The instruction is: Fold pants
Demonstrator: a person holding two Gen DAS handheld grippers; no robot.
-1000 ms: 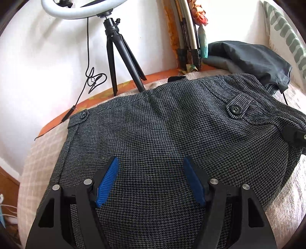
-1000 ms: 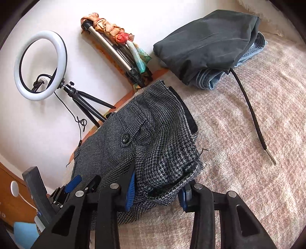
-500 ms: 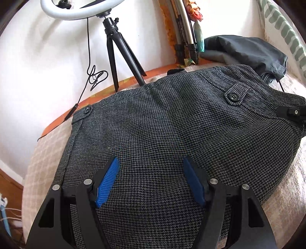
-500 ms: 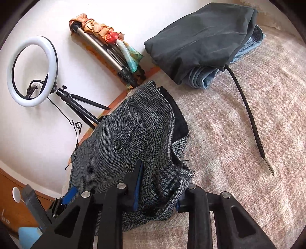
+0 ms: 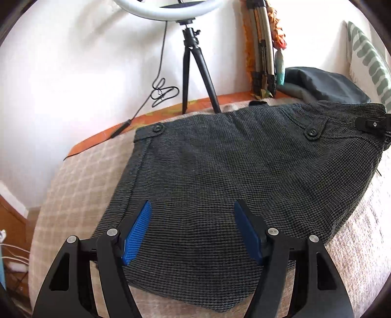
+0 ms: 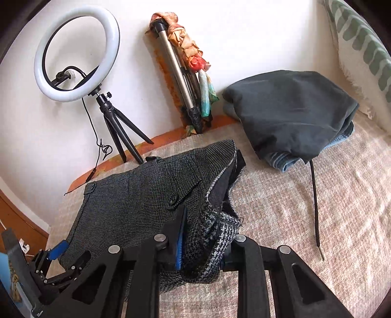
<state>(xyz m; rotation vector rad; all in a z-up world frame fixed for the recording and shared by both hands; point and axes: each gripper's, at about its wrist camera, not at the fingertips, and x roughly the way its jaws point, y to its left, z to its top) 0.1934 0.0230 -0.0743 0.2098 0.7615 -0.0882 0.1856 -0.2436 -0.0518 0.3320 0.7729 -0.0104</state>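
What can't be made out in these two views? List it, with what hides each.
- Right tool, right wrist view: bunched pants cover its right pad as the jaws close on them.
- Left tool, left wrist view: whether its open pads touch the pants can't be told.
- Pants' lower end: cut off by the tool arms in both views.
- Ring light: top cut by the left view's edge.
- Clothes pile: the top dark piece hides what's underneath.

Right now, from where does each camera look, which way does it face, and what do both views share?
Left wrist: sits on the left gripper, facing down over the checked pants toward the wall; its open fingers show.
Right wrist: sits on the right gripper, facing the pants' edge; its jaws are closing on bunched cloth, and the left gripper appears at lower left.
Shared: the pants, ring light, folded dark clothes, bed cover.
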